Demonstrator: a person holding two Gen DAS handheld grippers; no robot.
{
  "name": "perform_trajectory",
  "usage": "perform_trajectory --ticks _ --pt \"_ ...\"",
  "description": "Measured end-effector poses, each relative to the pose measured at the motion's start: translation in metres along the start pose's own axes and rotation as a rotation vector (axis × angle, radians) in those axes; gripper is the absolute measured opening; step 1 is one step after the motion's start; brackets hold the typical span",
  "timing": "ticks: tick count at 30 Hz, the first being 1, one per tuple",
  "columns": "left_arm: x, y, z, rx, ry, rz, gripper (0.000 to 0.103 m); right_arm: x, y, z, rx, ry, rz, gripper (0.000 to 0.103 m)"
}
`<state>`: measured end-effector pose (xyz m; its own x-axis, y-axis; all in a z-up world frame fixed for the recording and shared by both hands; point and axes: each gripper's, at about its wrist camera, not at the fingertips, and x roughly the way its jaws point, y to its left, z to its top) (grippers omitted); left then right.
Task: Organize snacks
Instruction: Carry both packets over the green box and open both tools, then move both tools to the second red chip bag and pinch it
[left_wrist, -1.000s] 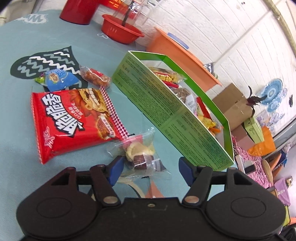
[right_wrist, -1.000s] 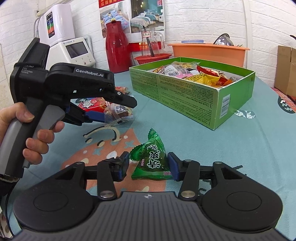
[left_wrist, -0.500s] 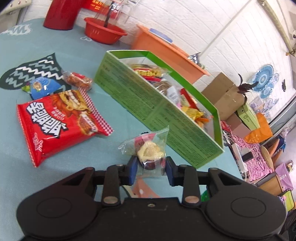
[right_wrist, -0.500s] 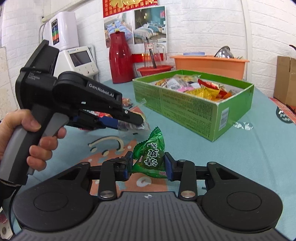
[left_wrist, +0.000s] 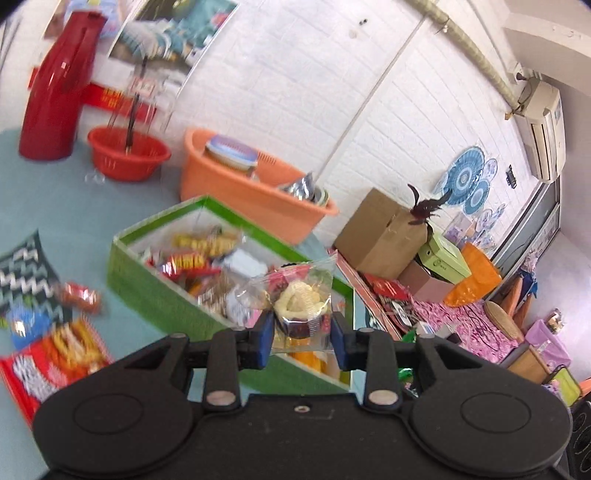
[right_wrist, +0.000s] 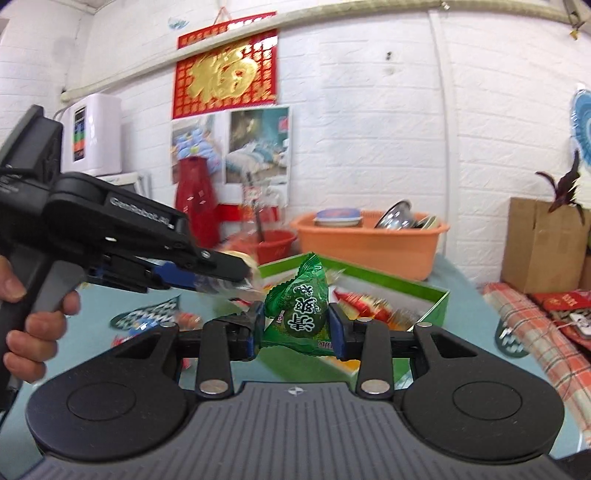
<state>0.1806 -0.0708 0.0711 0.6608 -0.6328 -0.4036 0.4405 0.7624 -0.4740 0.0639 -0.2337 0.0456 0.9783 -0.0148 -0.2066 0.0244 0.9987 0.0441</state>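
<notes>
My left gripper (left_wrist: 302, 341) is shut on a clear packet of small cakes (left_wrist: 299, 302), held in the air above the near side of the green snack box (left_wrist: 155, 291), which holds several packets. My right gripper (right_wrist: 295, 332) is shut on a green triangular snack packet (right_wrist: 301, 314), held up just in front of the same green box (right_wrist: 434, 302). The left gripper also shows in the right wrist view (right_wrist: 236, 271), held by a hand to the left of the green packet.
On the teal table lie a big red snack bag (left_wrist: 51, 365), a small blue packet (left_wrist: 22, 325) and a small orange-red packet (left_wrist: 79, 295). Behind the box stand an orange basin (left_wrist: 251, 188), a red bowl (left_wrist: 127, 153) and a red flask (left_wrist: 51, 88).
Both grippers have closed on their packets and lifted them off the table. Both have moved up and toward the green box.
</notes>
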Motion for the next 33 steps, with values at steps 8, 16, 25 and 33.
perform_trajectory --ticks 8,16,25,33 --pt "0.040 0.021 0.024 0.064 -0.027 0.104 0.032 0.032 -0.016 -0.001 0.023 -0.009 -0.067 0.063" --pt "0.079 0.047 0.026 0.045 0.032 0.128 0.046 0.065 -0.026 -0.015 0.028 0.029 -0.088 0.070" --pt "0.070 0.051 0.017 0.051 0.035 0.141 0.103 0.064 -0.015 -0.025 -0.011 0.054 -0.081 0.103" --pt "0.023 0.043 0.016 0.061 -0.004 0.153 0.103 0.035 0.010 -0.014 -0.022 -0.001 -0.018 0.103"
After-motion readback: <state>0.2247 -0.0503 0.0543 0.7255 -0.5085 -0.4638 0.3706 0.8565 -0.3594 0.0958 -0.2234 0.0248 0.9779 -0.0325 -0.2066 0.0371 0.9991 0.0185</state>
